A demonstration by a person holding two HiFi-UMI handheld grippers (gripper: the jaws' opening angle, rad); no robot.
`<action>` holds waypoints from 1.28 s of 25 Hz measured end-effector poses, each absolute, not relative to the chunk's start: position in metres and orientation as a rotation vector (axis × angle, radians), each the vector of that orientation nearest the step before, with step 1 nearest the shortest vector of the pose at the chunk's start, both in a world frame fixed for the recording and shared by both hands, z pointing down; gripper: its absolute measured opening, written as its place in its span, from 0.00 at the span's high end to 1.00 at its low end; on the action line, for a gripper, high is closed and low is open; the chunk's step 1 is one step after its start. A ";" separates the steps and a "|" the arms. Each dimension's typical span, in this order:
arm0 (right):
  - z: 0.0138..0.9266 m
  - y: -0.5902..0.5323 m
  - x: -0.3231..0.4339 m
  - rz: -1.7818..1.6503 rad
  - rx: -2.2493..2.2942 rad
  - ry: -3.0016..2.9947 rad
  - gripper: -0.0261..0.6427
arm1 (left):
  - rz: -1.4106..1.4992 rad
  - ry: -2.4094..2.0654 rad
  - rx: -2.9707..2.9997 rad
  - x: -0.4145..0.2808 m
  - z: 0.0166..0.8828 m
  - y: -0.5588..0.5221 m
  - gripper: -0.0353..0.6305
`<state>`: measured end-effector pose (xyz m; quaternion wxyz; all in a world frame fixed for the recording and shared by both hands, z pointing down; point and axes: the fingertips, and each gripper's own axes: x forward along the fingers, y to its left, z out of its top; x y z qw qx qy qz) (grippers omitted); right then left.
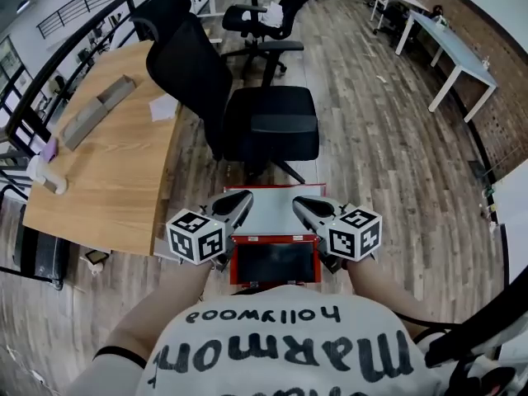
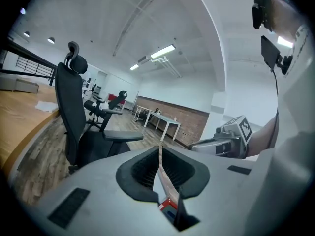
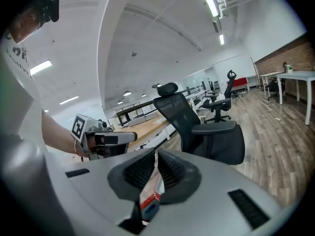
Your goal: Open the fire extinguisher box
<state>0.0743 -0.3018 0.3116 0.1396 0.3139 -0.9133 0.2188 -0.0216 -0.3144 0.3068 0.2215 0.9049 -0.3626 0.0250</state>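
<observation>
**Wood-floored office: two grippers clamped on the lid of a red box**

Wood-plank flooring [image 1: 371, 139] fills the head view. A black office chair [image 1: 272, 122] stands in the middle, and a wooden desk [image 1: 107, 163] sits to the chair's left. The red fire extinguisher box [image 1: 234, 262] is on the near side of the chair's base, close to the person's body. It shows as a red frame around a dark centre. Between that frame and the chair lies a pale lid panel [image 1: 276, 213] with a red far edge. The left gripper [image 1: 239, 201] and the right gripper [image 1: 307, 205] both point toward the chair, one along each side edge of the panel. Holding both sides probably keeps the lid from twisting as it moves.

In the left gripper view, the ribbed black pads [image 2: 142, 170] are pressed onto a thin sheet seen edge-on, red at its near end. This is the lid's side edge. The chair stands ahead and to the left.

In the right gripper view the grip is the same. The pads [image 3: 172, 170] are closed on the thin lid edge, and the chair is ahead and to the right.

The opening looks to be under way. No view shows whether the panel is hinged to the box or lifted free.
</observation>
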 end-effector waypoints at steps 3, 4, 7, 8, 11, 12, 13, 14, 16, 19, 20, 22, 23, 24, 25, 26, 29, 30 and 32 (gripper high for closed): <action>0.306 -0.307 0.067 0.605 0.872 -2.657 0.92 | 0.060 -0.990 2.519 -0.015 0.301 -0.320 0.91; 0.304 -0.308 0.066 0.599 0.867 -2.660 0.92 | 0.052 -0.984 2.523 -0.013 0.299 -0.321 0.91; 0.300 -0.313 0.066 0.597 0.876 -2.659 0.94 | 0.047 -0.969 2.527 -0.007 0.298 -0.320 0.91; 0.300 -0.313 0.066 0.598 0.882 -2.657 0.94 | 0.050 -0.965 2.527 -0.005 0.299 -0.319 0.91; 0.303 -0.313 0.069 0.616 0.885 -2.654 0.94 | 0.047 -0.966 2.518 -0.003 0.302 -0.316 0.91; 0.303 -0.312 0.070 0.624 0.883 -2.657 0.94 | 0.045 -0.966 2.514 -0.003 0.303 -0.314 0.91; 0.303 -0.312 0.071 0.631 0.881 -2.659 0.94 | 0.046 -0.965 2.511 -0.002 0.303 -0.313 0.91; 0.304 -0.311 0.071 0.636 0.876 -2.660 0.94 | 0.052 -0.963 2.509 -0.002 0.304 -0.311 0.91; 0.306 -0.309 0.070 0.642 0.865 -2.658 0.94 | 0.061 -0.961 2.509 -0.001 0.306 -0.309 0.91; 0.309 -0.307 0.069 0.644 0.856 -2.652 0.94 | 0.071 -0.962 2.512 -0.002 0.307 -0.306 0.91; 0.309 -0.307 0.069 0.645 0.854 -2.652 0.94 | 0.075 -0.965 2.514 -0.003 0.307 -0.306 0.91; 0.308 -0.307 0.068 0.645 0.851 -2.652 0.94 | 0.076 -0.972 2.516 -0.005 0.306 -0.306 0.91; 0.308 -0.307 0.068 0.643 0.850 -2.653 0.94 | 0.076 -0.975 2.517 -0.006 0.305 -0.306 0.91; 0.307 -0.306 0.068 0.640 0.848 -2.653 0.94 | 0.076 -0.976 2.518 -0.007 0.305 -0.306 0.91; 0.307 -0.306 0.067 0.637 0.846 -2.653 0.94 | 0.079 -0.977 2.519 -0.007 0.305 -0.305 0.91; 0.306 -0.306 0.067 0.634 0.844 -2.652 0.94 | 0.083 -0.977 2.521 -0.008 0.305 -0.305 0.91; 0.306 -0.306 0.066 0.628 0.842 -2.650 0.94 | 0.093 -0.976 2.524 -0.009 0.306 -0.304 0.91; 0.306 -0.306 0.067 0.625 0.843 -2.648 0.94 | 0.092 -0.975 2.523 -0.009 0.306 -0.304 0.91; 0.306 -0.307 0.067 0.622 0.849 -2.645 0.94 | 0.089 -0.976 2.521 -0.010 0.306 -0.304 0.91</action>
